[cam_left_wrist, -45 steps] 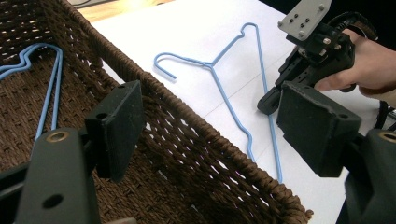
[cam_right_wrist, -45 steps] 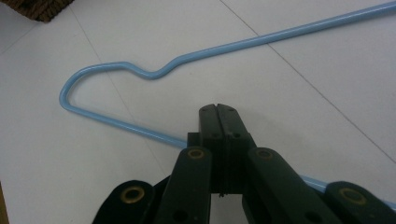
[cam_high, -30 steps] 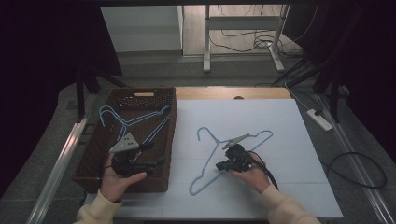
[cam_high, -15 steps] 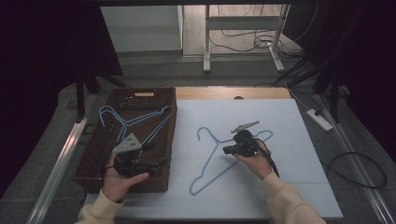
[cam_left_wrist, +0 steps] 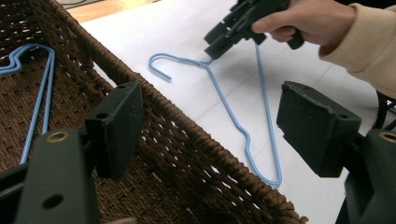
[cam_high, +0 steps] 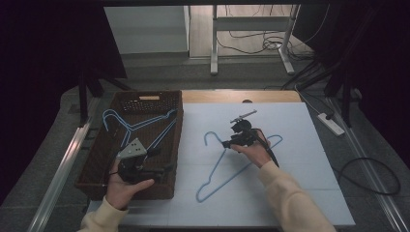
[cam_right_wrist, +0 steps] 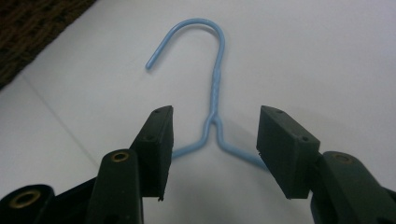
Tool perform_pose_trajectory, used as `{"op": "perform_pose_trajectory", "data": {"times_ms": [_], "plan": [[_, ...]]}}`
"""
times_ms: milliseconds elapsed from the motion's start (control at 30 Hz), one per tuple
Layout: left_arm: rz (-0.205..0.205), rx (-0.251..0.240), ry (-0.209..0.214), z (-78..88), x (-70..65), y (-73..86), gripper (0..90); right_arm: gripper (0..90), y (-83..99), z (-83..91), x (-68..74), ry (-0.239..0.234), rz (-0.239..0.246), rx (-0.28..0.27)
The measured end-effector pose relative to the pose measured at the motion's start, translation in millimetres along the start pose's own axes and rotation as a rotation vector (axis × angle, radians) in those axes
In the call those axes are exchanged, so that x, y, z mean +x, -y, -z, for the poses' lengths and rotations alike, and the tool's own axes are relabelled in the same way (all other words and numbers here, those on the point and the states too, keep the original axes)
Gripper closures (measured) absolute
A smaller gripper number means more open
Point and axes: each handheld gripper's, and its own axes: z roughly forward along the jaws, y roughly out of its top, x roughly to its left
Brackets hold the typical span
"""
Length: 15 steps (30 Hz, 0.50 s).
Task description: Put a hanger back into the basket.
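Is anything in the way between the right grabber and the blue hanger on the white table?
Nothing visible is in the way. The right gripper has just been opening its jaws, and the neck of the blue hanger lies in the gap between them on the bare white table. The pads do not press on it.

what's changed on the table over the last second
The right tool has travelled up the blue hanger on the white sheet to its neck below the hook, and its jaws have just been opening, now straddling the neck without pressing it. The left tool, the basket and the hangers in it stayed put.
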Motion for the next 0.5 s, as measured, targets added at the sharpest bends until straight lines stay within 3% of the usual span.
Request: {"op": "perform_pose_trajectory", "data": {"times_ms": [233, 500], "plan": [[0.002, 0.002, 0.003, -0.4, 1.0, 0.6, 23.9, 50.5, -21.7, -20.7, 1.2, 0.034, 0.023, 0.066], [0.001, -0.002, 0.003, 0.3, 2.0, 0.9, 23.8, 59.3, -33.3, -37.9, 6.4, 0.069, 0.051, 0.149]]}}
